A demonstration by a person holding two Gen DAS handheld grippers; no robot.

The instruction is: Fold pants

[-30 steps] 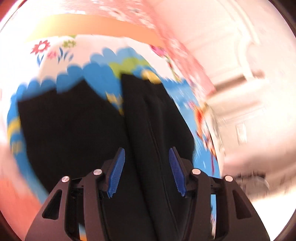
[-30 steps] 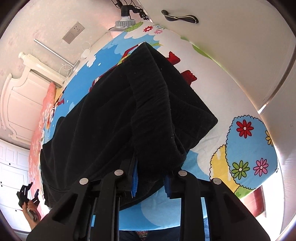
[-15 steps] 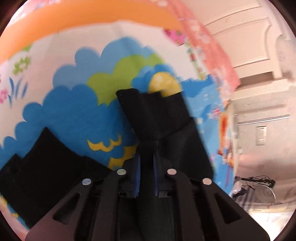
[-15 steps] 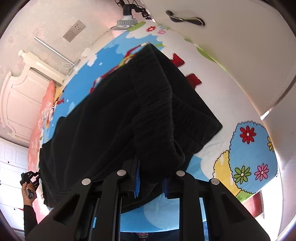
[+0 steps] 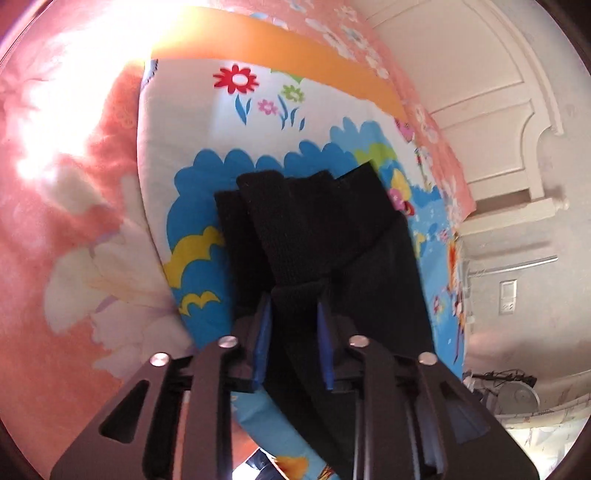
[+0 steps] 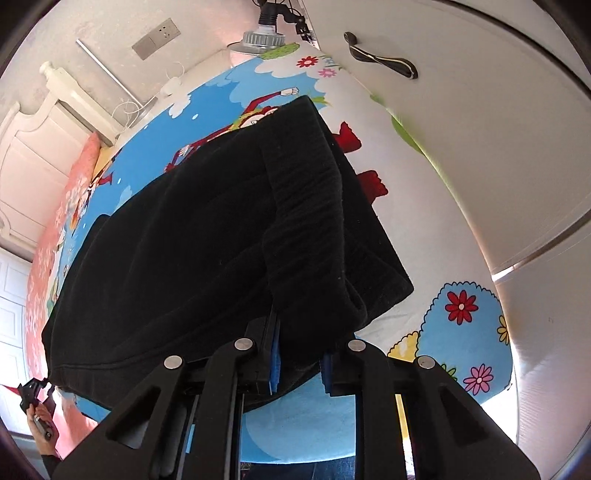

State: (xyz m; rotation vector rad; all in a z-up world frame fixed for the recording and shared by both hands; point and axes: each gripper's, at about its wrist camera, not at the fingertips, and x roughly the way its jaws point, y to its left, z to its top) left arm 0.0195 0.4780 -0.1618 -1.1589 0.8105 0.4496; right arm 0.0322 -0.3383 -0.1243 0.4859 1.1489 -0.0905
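Note:
Black pants (image 6: 207, 240) lie on a bed covered by a bright cartoon sheet (image 6: 461, 306). My right gripper (image 6: 299, 363) is shut on the ribbed waistband (image 6: 306, 221) at the sheet's near edge. In the left wrist view my left gripper (image 5: 294, 314) is shut on the black pant-leg fabric (image 5: 314, 229), with the two leg ends spread just beyond the fingers on the sheet (image 5: 258, 110). The left gripper also shows small at the lower left of the right wrist view (image 6: 35, 395).
A pink floral blanket (image 5: 74, 221) lies left of the sheet. A white headboard (image 5: 517, 129) and wall socket (image 5: 508, 301) are at the right. A white door with a handle (image 6: 380, 61) stands close by the bed; a lamp (image 6: 264, 35) is beyond it.
My left gripper shut on the pant leg half a second ago and has since moved it so both leg ends lie together. My right gripper stays shut on the waistband.

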